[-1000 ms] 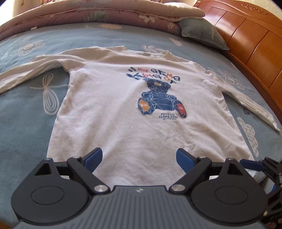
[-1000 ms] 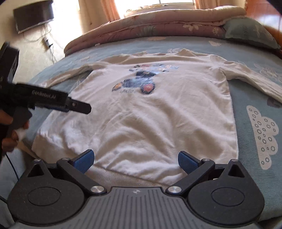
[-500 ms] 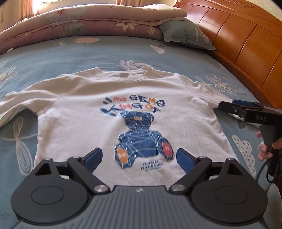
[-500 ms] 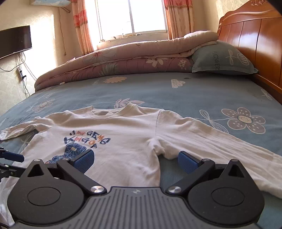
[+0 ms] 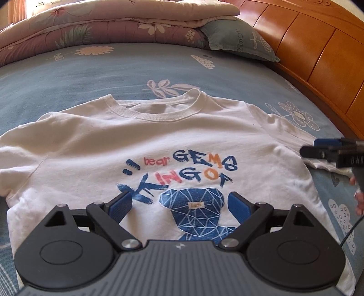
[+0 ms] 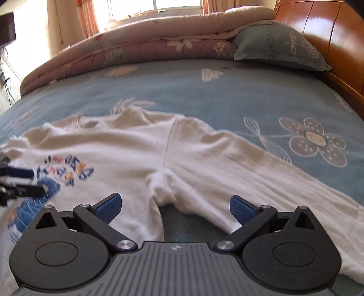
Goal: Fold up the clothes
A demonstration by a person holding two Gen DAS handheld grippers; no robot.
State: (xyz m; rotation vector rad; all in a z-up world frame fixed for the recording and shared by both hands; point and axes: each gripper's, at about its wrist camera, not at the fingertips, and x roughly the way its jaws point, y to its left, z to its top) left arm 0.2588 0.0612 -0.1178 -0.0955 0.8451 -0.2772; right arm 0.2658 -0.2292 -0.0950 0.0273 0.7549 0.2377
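Observation:
A white long-sleeved shirt [image 5: 159, 141] with a blue bear print lies flat, front up, on the blue bedsheet [image 5: 113, 70]. My left gripper [image 5: 179, 205] hovers open over the print, nothing between its blue pads. The right gripper [image 6: 175, 206] is open above the shirt's armpit, where the sleeve [image 6: 261, 168] runs off to the right; nothing is gripped. From the left wrist view the right gripper [image 5: 327, 151] appears at the right edge, over the sleeve, with a person's fingers [image 5: 358, 198] below it. The left gripper's tips [image 6: 20, 179] show at the left edge of the right wrist view.
A folded floral quilt [image 6: 147, 45] and a grey-green pillow [image 6: 277, 47] lie at the far end of the bed. The wooden headboard [image 5: 318, 50] runs along the right side. A curtained window [image 6: 154, 6] and a wall with cables [image 6: 4, 75] stand beyond.
Both grippers moved from the shirt's hem up toward its collar end; the left now sits over the print, the right by the armpit and sleeve. Both stayed open.

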